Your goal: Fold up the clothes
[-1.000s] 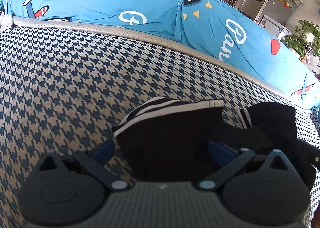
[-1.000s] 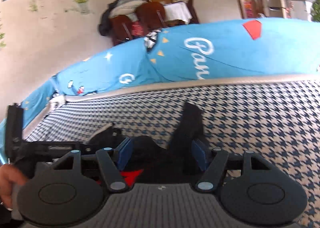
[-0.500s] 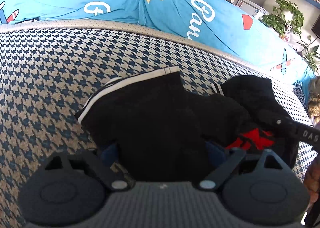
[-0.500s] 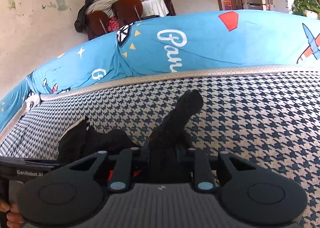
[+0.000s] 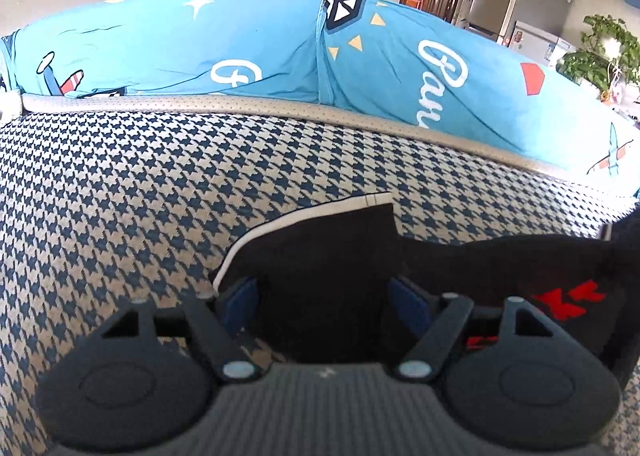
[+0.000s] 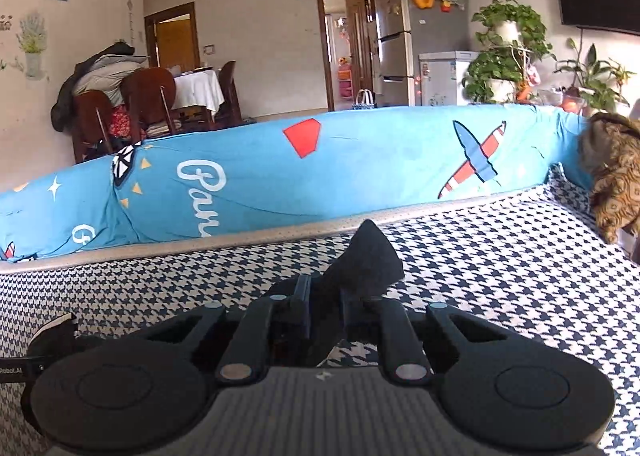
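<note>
Pinching limp black garment (image 6: 362, 264) at frame centre: right gripper (image 6: 326, 306); left gripper (image 5: 324, 296) spread astride its striped hem; grip edges.

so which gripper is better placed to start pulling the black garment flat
Right. The right gripper is shut on a corner of the black garment; the left gripper is open, its fingers only straddling the cloth.

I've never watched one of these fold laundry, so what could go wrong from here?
The right claw pinches only a small peak of the black garment, so the cloth may slip free. The left claw is open around the white-trimmed edge; it may close on several bunched layers, leaving a crooked fold on the houndstooth cover.
</note>
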Demonstrator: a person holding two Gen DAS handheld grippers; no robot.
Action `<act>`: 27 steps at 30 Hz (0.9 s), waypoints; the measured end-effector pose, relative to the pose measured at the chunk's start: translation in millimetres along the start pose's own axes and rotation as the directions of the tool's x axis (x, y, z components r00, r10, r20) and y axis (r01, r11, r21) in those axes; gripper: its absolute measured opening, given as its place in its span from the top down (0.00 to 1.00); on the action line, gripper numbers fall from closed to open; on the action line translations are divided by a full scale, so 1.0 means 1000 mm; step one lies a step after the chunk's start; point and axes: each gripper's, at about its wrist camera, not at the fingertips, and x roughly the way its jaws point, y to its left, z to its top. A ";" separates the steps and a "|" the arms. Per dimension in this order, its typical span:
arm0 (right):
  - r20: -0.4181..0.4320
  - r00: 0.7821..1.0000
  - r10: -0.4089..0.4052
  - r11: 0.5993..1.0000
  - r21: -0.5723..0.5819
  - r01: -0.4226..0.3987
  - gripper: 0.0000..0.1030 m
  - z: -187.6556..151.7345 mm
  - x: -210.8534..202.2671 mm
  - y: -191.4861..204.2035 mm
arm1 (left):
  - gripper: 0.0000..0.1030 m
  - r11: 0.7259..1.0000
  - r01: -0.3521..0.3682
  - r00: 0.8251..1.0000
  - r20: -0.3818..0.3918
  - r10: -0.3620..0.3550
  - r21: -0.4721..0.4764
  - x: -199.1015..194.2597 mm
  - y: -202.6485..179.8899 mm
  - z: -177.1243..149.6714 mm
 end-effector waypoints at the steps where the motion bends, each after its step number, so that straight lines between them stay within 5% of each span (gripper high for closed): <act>1: 0.002 1.000 -0.006 1.000 0.003 0.006 0.85 0.000 -0.001 -0.003 | 0.21 1.000 -0.011 1.000 0.007 0.011 -0.004 -0.001 0.000 0.000; 10: 0.034 0.998 -0.061 0.997 0.053 0.059 0.66 0.007 -0.008 -0.029 | 0.12 0.993 -0.032 0.998 0.054 0.038 -0.117 -0.007 0.019 0.011; 14: 0.012 1.000 0.012 0.997 0.070 -0.013 0.60 0.004 -0.003 -0.027 | 0.05 0.993 0.024 0.999 0.047 -0.019 -0.120 -0.005 0.016 0.010; 22: -0.027 0.979 0.202 0.979 0.035 -0.201 0.32 -0.006 0.012 -0.002 | 0.00 0.994 0.074 0.997 0.012 -0.073 -0.080 0.003 -0.001 0.004; 27: -0.040 0.959 0.281 0.960 -0.014 -0.281 0.31 -0.011 0.024 0.019 | 0.00 0.996 0.074 0.996 -0.038 -0.076 -0.053 0.010 -0.005 -0.003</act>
